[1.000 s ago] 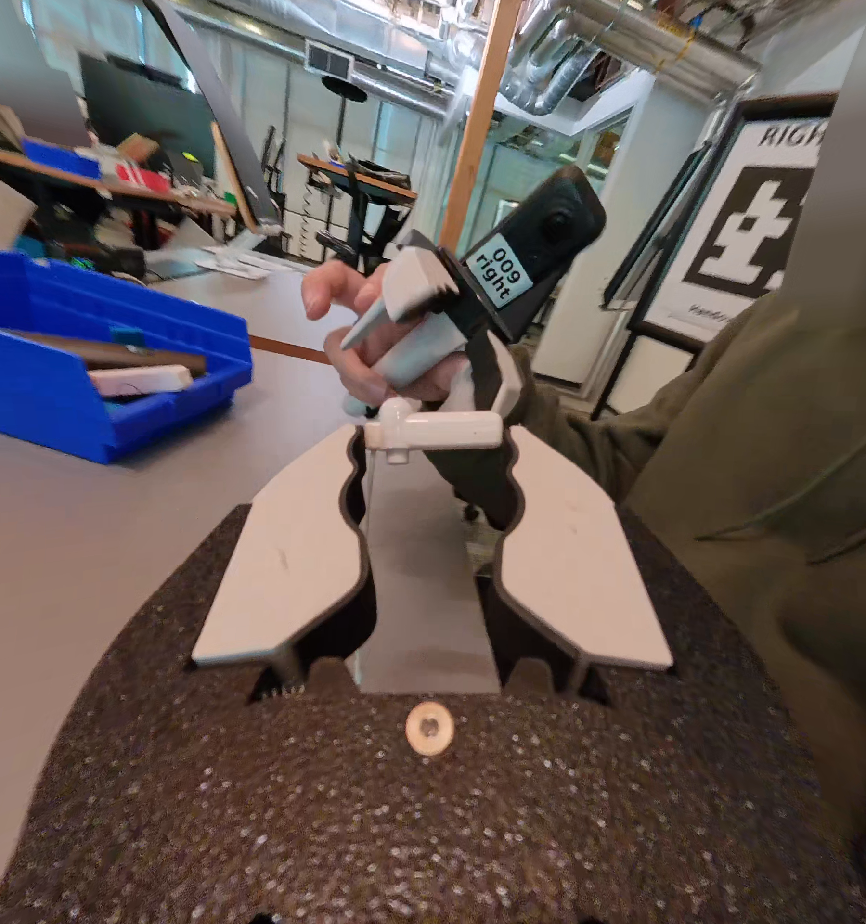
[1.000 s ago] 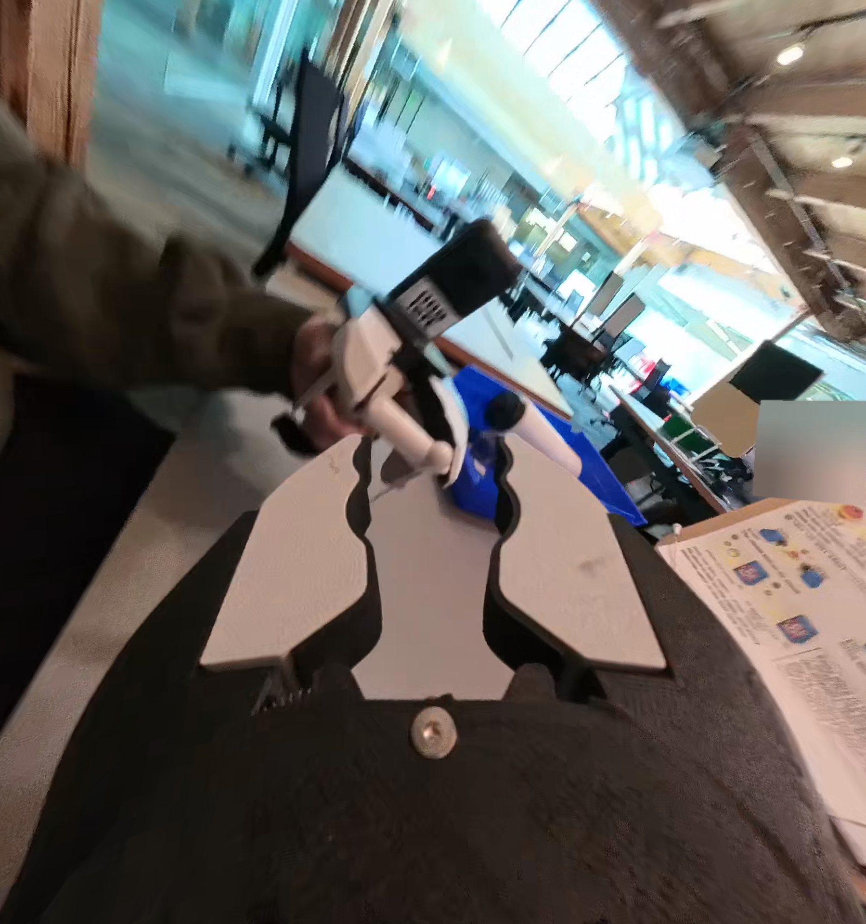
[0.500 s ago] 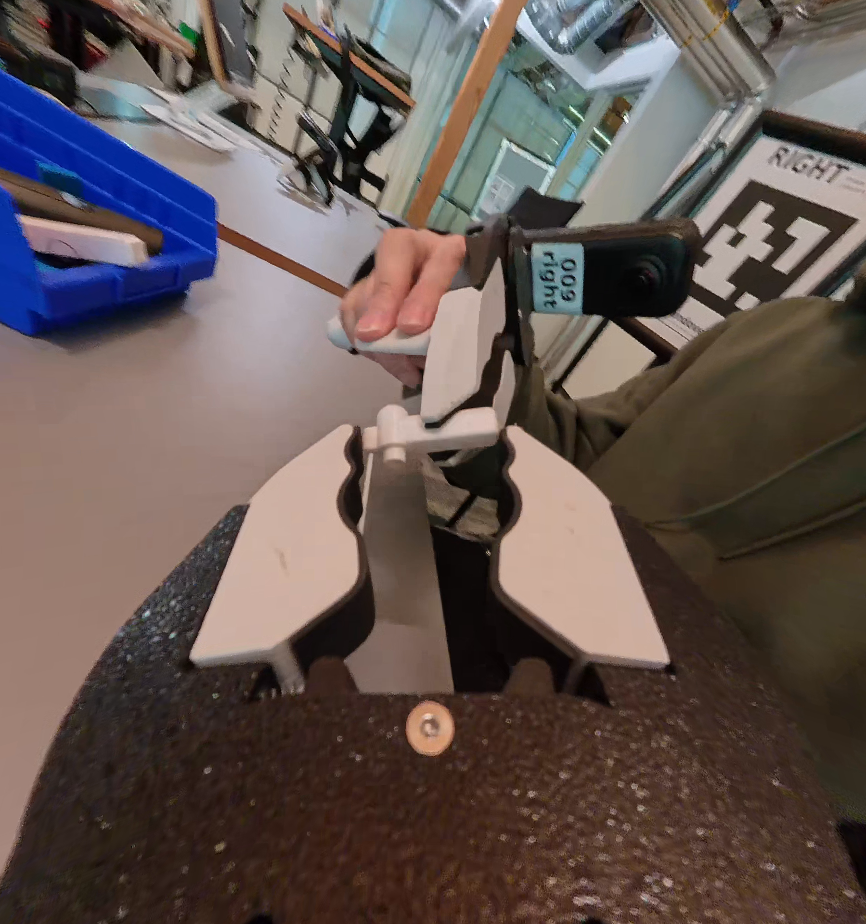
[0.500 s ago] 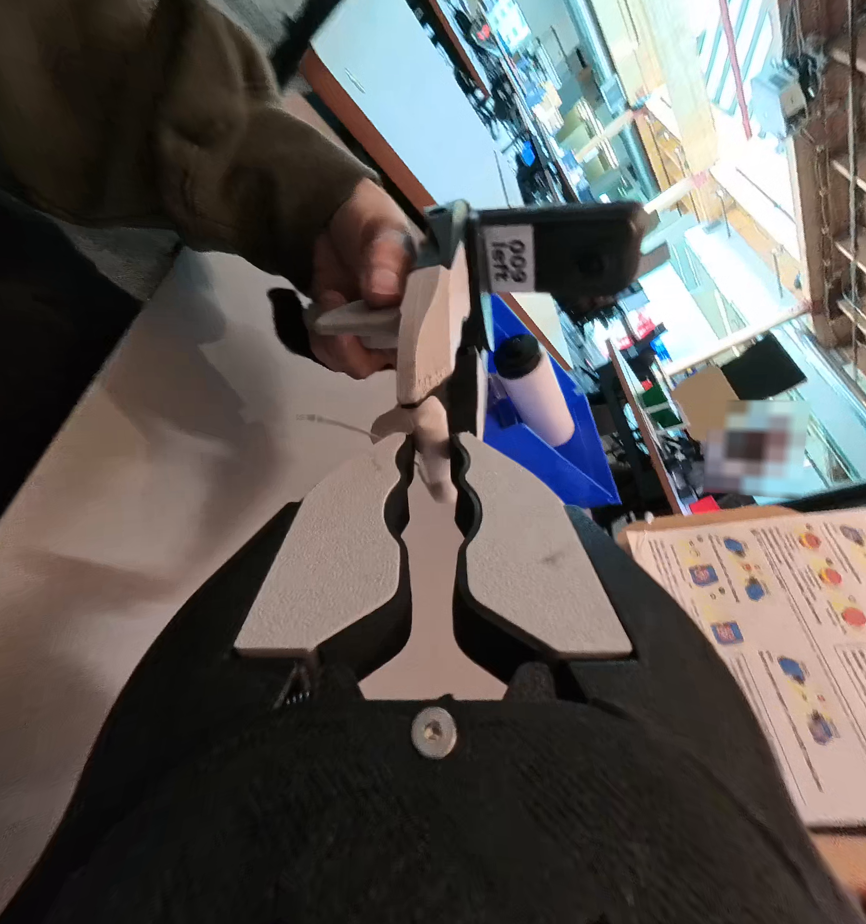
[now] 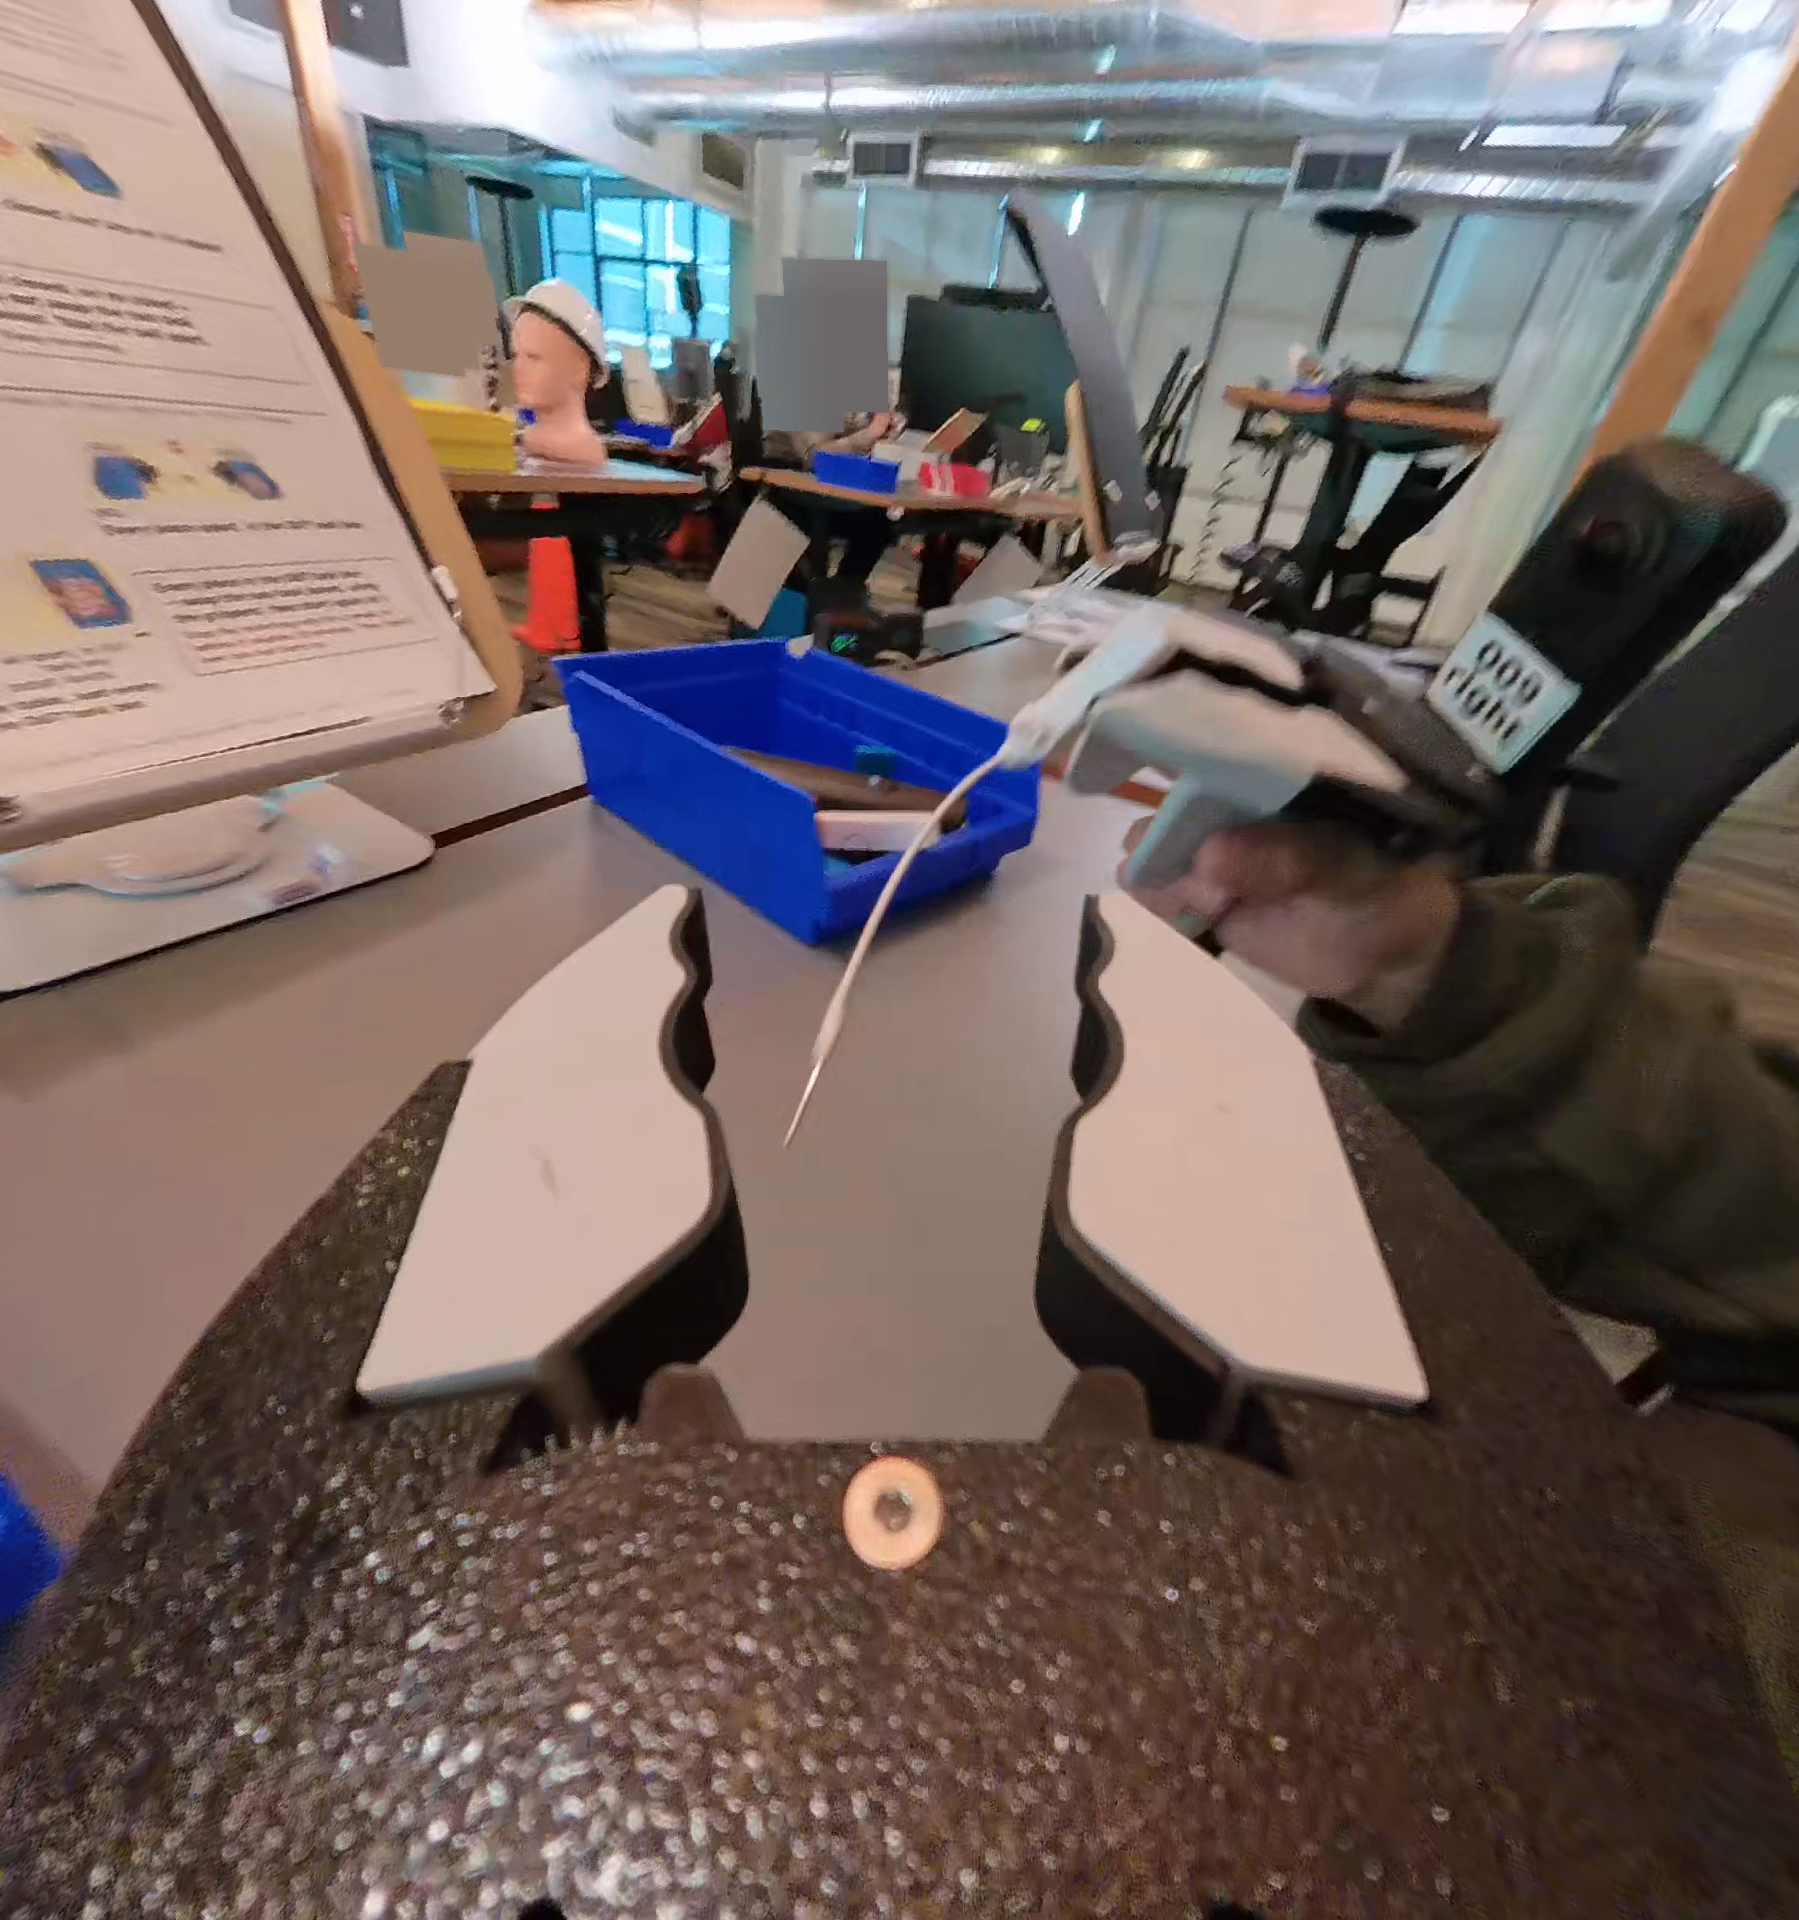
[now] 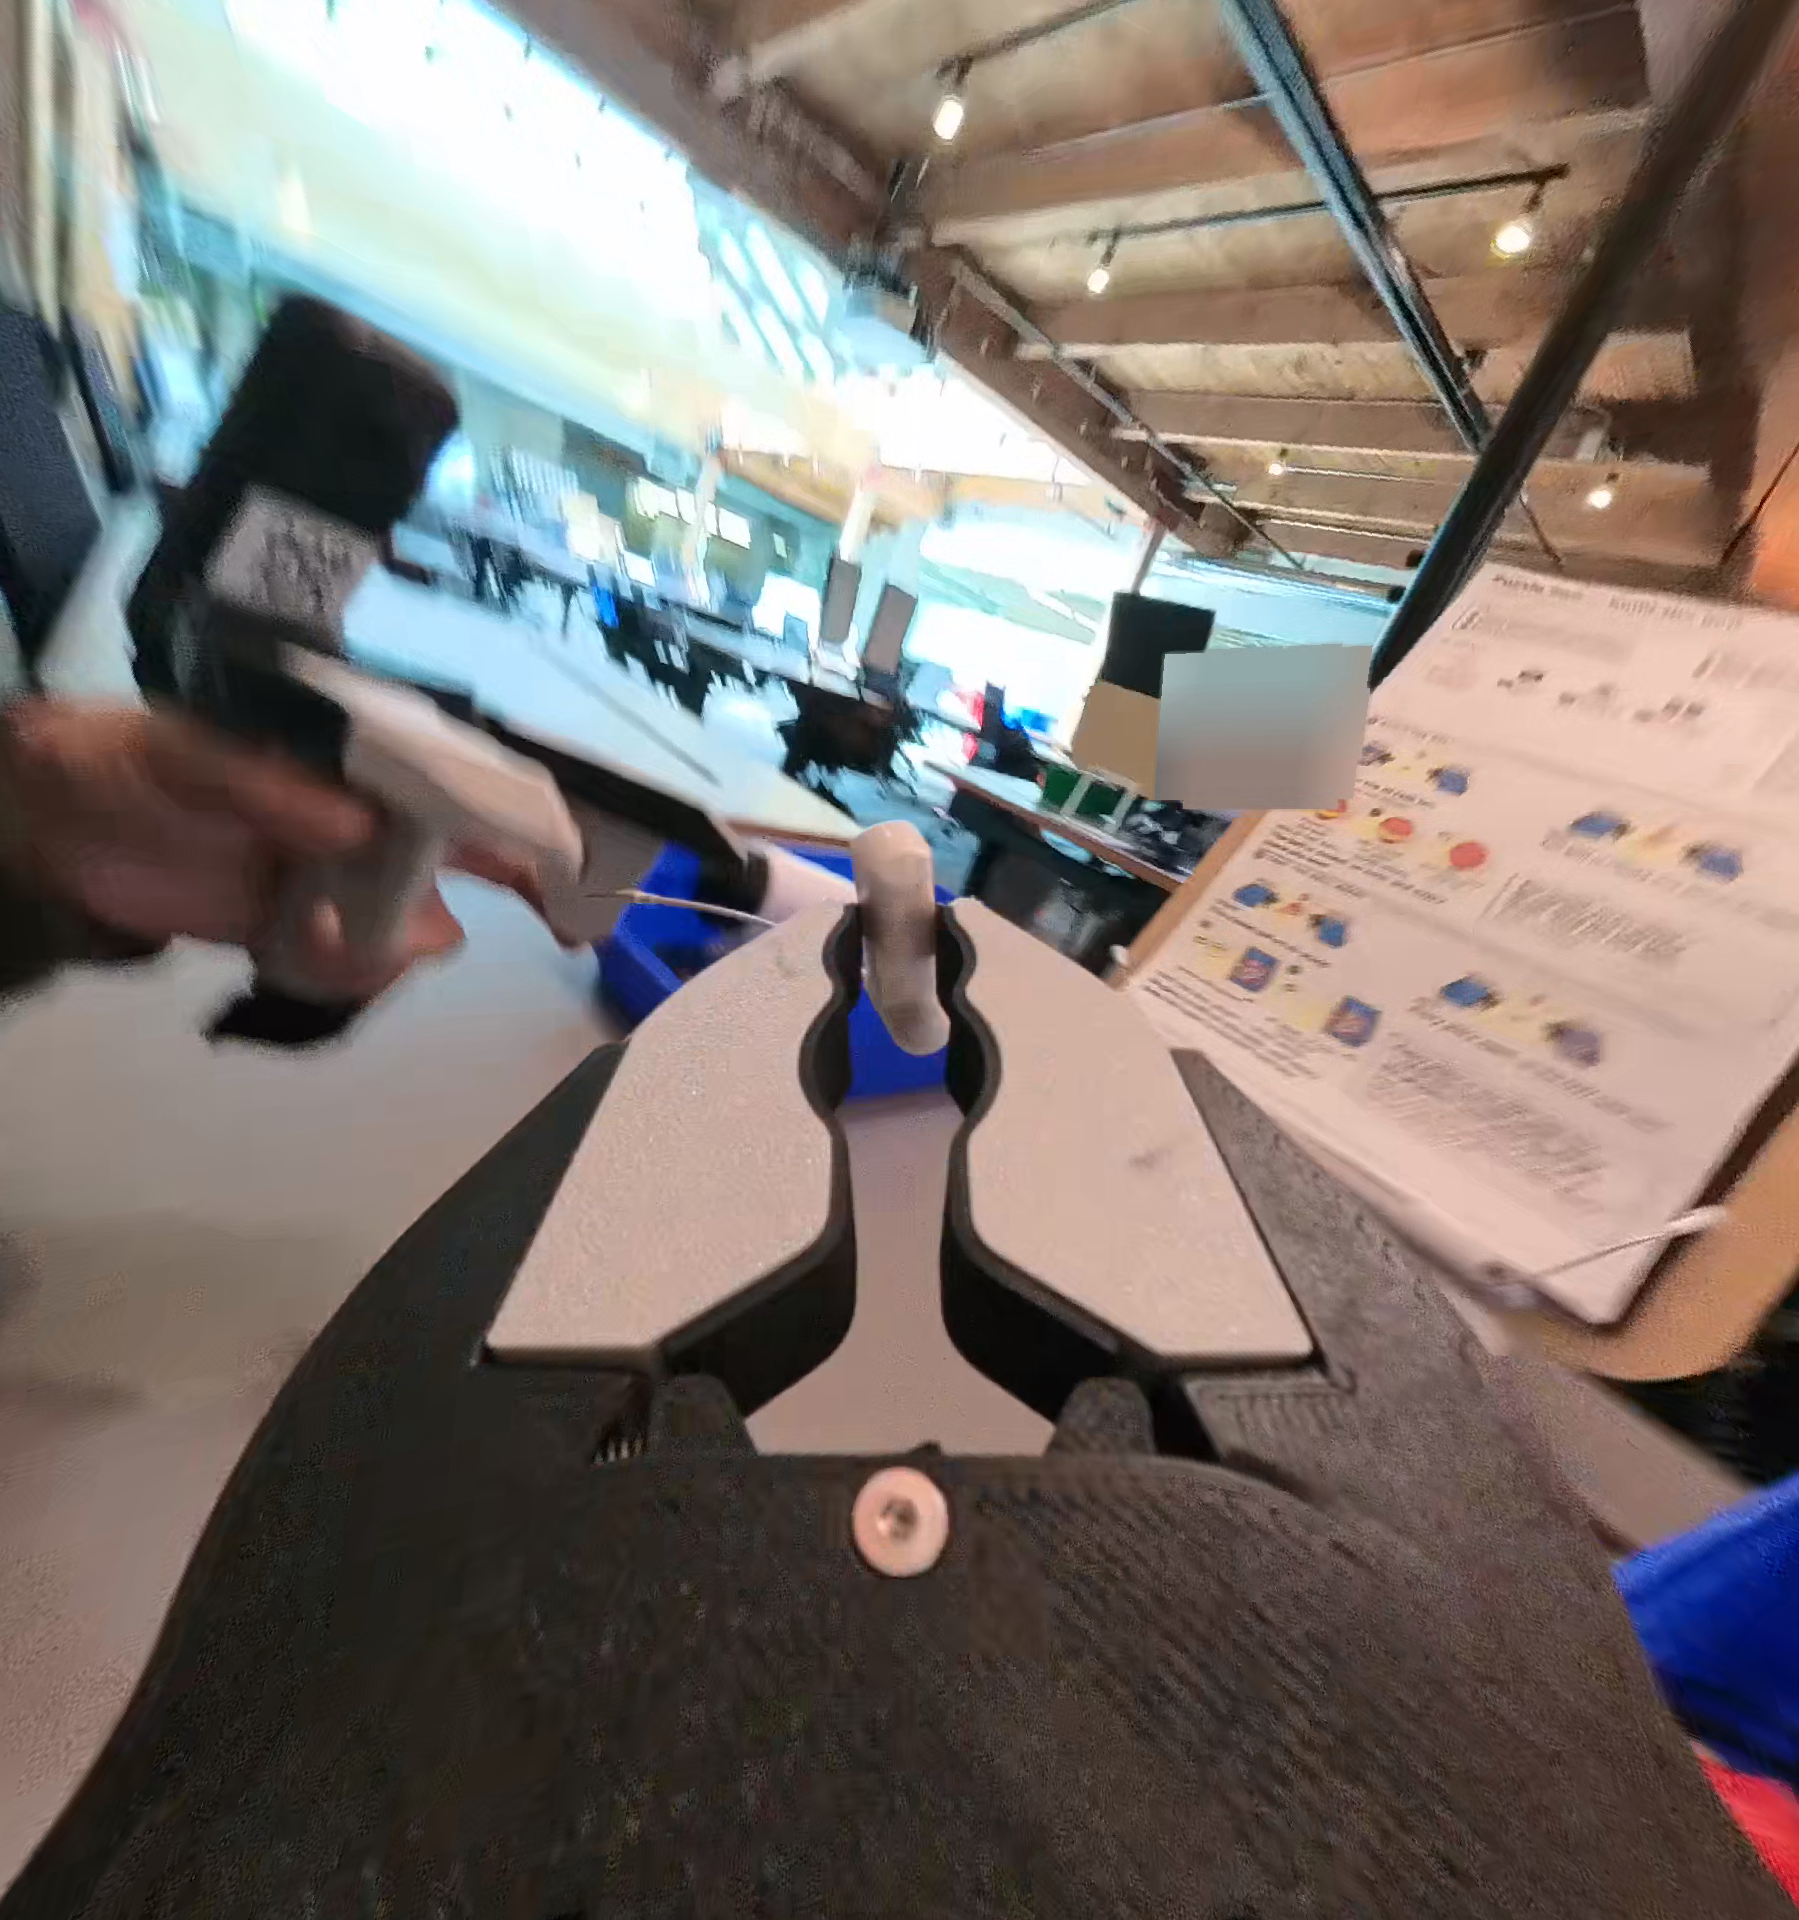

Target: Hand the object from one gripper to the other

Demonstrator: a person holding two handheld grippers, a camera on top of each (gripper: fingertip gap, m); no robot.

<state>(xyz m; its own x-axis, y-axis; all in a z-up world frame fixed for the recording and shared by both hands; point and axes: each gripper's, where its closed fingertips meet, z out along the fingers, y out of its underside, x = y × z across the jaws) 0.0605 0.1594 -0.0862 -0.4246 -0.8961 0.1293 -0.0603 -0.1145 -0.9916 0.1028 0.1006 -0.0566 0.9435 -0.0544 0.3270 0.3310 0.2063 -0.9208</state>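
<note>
L gripper (image 5: pixel 890 1023): jaws spread wide, nothing between, above grey table (image 5: pixel 199 1060).
R gripper (image 6: pixel 900 961): clenched on white probe (image 6: pixel 900 935), thin needle hanging down twd L.
Blue bin (image 5: pixel 770 769): far table edge.

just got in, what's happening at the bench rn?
A person holds a two-finger gripper in each hand over a grey table. The right gripper is shut on a small white probe with a thin wire-like tip; in the left wrist view the tip hangs in the air ahead. The left gripper is open and holds nothing, so the object sits with the right one. A blue bin with a few parts stands behind.
</note>
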